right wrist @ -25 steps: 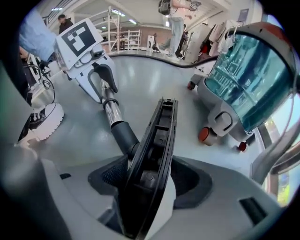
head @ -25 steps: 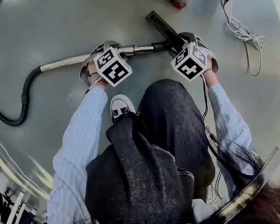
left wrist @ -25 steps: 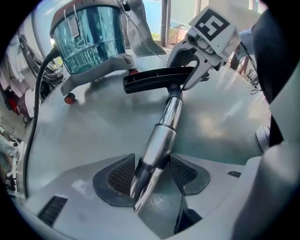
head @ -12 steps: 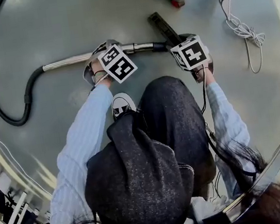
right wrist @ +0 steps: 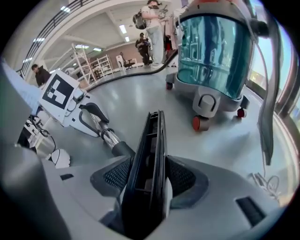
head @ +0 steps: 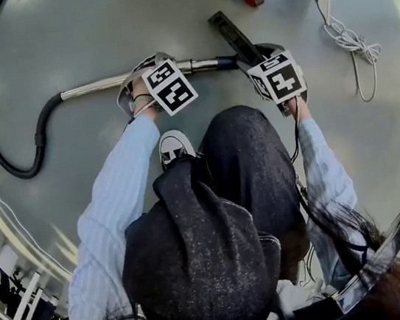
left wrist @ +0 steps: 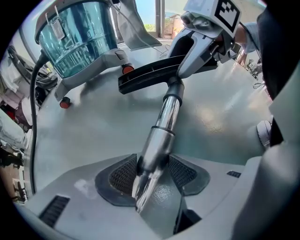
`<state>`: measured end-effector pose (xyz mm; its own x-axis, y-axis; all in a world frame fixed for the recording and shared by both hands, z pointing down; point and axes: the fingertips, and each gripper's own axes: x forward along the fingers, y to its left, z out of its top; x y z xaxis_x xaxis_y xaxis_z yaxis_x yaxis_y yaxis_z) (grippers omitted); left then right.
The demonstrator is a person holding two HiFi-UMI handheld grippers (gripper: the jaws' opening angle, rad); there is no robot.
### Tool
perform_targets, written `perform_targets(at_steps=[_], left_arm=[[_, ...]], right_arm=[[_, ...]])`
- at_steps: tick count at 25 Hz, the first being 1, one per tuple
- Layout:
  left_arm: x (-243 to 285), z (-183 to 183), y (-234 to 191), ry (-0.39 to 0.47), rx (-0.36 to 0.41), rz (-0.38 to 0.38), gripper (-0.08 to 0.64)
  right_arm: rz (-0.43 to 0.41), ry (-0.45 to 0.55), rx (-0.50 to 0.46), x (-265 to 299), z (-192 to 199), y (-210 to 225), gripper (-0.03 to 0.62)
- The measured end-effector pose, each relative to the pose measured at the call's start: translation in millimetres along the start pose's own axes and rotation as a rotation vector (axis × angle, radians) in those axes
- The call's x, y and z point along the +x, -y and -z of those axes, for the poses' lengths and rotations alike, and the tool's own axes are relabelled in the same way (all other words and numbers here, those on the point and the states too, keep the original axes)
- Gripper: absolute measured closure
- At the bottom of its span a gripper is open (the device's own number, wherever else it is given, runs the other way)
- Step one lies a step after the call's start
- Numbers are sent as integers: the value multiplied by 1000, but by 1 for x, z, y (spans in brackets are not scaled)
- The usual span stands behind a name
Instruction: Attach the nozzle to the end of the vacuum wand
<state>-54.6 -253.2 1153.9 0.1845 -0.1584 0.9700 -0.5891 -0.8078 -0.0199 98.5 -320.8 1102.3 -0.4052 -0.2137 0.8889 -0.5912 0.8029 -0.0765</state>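
The right gripper (right wrist: pixel 149 180), its jaws just having been closing, is clamping the nozzle (right wrist: pixel 152 136) at the wand's (left wrist: pixel 163 119) right end. The left gripper (left wrist: pixel 151 172) is pinching that wand mid-tube. Both are looking stiff; the chrome is probably slippery, so holding near the joint is seeming wisest.

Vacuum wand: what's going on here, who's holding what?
A person crouched on the floor works with a gripper in each hand. The left gripper is clamped on the metal wand. The right gripper grips the black nozzle; its jaws have just been closing on it. The nozzle's neck meets the wand's end, but whether it is pushed fully home cannot be told. The canister vacuum stands just beyond.
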Motion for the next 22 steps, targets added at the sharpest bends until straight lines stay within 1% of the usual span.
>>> perform_targets(at_steps=[3,5,6,8,9,10,11,15,18,22], left_arm=[[1,-3,0,9,10,30,347],[1,-5,-1,14,5,37,347],[1,-4,-1,19,0,33,347],[-1,-4,-1,27,-11,21,347],[-1,-4,-1,29,-14,15,347],[-1,-4,0,30,-17,10,347],[-1,-5,0,31,-19,6,347],[0,-8,-5,37,-38,-15,347],[0,-7,-5,57,-58,-12,347],[1,-4,-5,130,-105,9,335]], right_arm=[[39,-51,-78,0,-10,-4,344],[44,-84,-83,1,-15,-8,344],[40,-92,-55,1,-17,-10,344],[13,-80,49,-2,-23,-14,344],[-6,-65,107,-4,-26,-15,366],[-18,-54,149,-5,-28,-16,367],[-22,-49,168,-6,-29,-15,367],[-23,-50,148,-1,-34,-11,366],[-60,-46,133,-1,-34,-12,365],[-68,-60,110,-6,-21,-14,349]])
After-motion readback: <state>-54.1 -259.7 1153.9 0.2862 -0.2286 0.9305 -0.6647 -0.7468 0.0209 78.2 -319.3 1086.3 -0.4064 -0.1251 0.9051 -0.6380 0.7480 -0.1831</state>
